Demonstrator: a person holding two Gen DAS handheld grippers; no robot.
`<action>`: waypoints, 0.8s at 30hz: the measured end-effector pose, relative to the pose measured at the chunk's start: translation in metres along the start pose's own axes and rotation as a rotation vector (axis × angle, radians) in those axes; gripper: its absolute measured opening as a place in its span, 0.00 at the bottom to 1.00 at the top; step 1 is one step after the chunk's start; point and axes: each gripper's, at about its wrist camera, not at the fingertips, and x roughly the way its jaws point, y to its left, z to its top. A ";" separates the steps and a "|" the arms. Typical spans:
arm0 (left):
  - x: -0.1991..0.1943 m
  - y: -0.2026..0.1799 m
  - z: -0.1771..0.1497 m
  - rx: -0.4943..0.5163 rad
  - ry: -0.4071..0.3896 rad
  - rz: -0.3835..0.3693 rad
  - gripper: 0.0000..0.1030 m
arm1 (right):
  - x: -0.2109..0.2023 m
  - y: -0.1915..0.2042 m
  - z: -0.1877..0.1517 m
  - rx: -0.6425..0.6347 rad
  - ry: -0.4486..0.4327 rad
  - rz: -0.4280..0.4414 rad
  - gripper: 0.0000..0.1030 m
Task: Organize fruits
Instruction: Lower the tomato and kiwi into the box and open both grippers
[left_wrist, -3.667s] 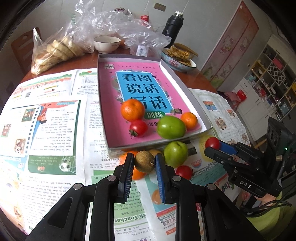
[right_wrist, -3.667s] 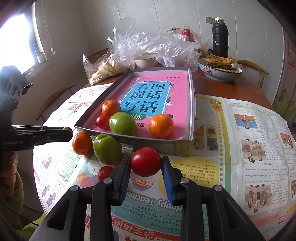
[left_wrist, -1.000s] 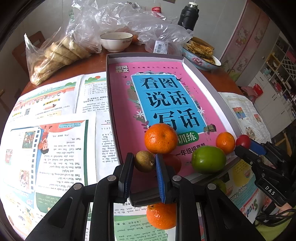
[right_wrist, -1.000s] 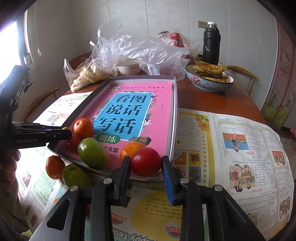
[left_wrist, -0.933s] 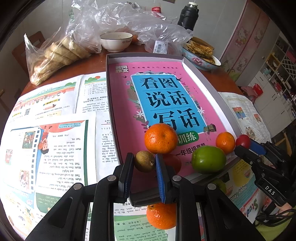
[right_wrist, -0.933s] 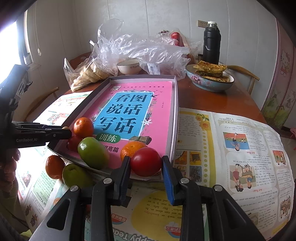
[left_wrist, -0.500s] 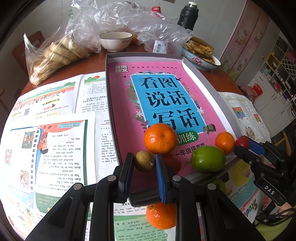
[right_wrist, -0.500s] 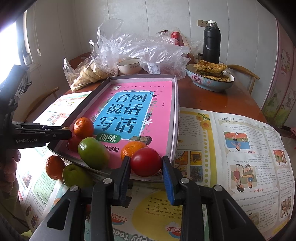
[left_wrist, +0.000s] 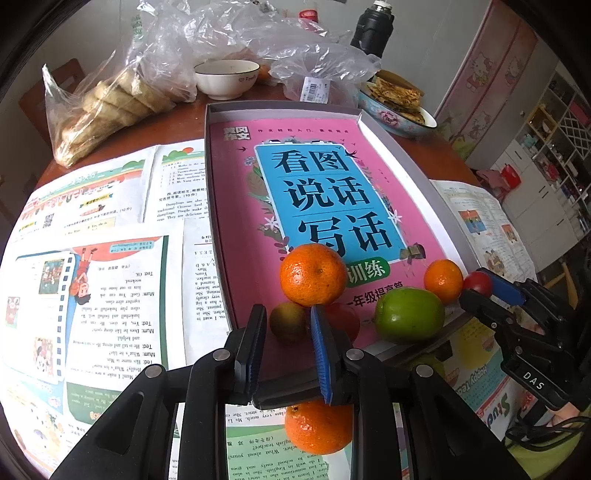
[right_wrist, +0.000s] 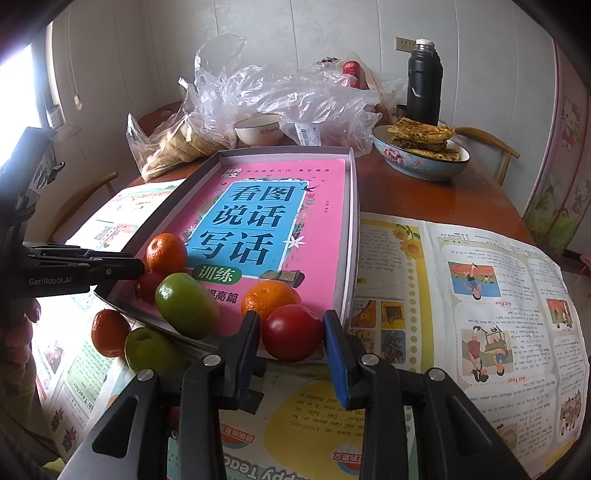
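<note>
Reading nearest first, I see "GenRobot.AI" on my left gripper (right_wrist: 138, 267) and "DAS" on my right gripper (left_wrist: 476, 286). My left gripper (left_wrist: 288, 325) pinches a small brownish-green round fruit (left_wrist: 289, 322) over the shallow grey cardboard tray's (left_wrist: 402, 147) near left corner. My right gripper (right_wrist: 291, 332) clamps a round red tomato (right_wrist: 292, 332) over its near right corner. Inside the tray lies a pink book (right_wrist: 317, 195) titled "看图说话写话".

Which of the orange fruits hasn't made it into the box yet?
The orange fruit lying on the newspaper just below the left fingers; the other two orange fruits sit inside the box.
</note>
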 end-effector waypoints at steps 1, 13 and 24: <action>0.000 0.000 0.000 0.000 0.001 0.000 0.25 | 0.000 0.000 0.000 -0.001 0.000 0.001 0.37; 0.000 -0.001 -0.001 0.003 0.002 -0.002 0.25 | -0.002 0.002 0.000 0.000 -0.004 0.007 0.41; -0.003 -0.001 -0.003 -0.001 -0.003 -0.012 0.36 | -0.009 0.002 -0.002 0.005 -0.019 0.016 0.45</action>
